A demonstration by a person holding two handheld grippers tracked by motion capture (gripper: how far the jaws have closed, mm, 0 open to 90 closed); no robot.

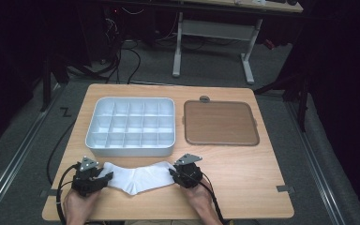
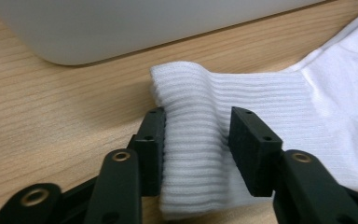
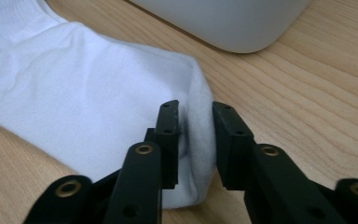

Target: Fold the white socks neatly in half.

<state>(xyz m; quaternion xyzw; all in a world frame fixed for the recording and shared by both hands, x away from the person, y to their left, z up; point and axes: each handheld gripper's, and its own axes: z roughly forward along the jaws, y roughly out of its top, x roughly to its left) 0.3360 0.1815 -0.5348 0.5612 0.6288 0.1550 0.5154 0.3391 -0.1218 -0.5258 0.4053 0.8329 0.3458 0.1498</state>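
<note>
A white sock (image 1: 133, 178) lies flat along the near edge of the wooden table (image 1: 243, 178), stretched left to right between the two grippers. Its ribbed cuff (image 2: 200, 140) is at the left end, and the smooth, rounded toe (image 3: 198, 135) is at the right end. The left gripper (image 1: 95, 180) pinches the cuff: the ribbed fabric bunches up in a ridge between its two black pads. The right gripper (image 1: 182, 174) pinches the toe, with a fold of cloth squeezed between its pads. A hand (image 1: 77, 206) holds each gripper from the near edge.

Just beyond the sock, close but apart from it, stands a white compartment tray (image 1: 130, 146), divided into many small cells, its near wall running along most of the sock's length. To the right of the tray, farther back, lies a brown flat lid (image 1: 220, 123) with rounded corners. Beyond the table, on the grey floor, stands the white frame of a desk (image 1: 213, 33).
</note>
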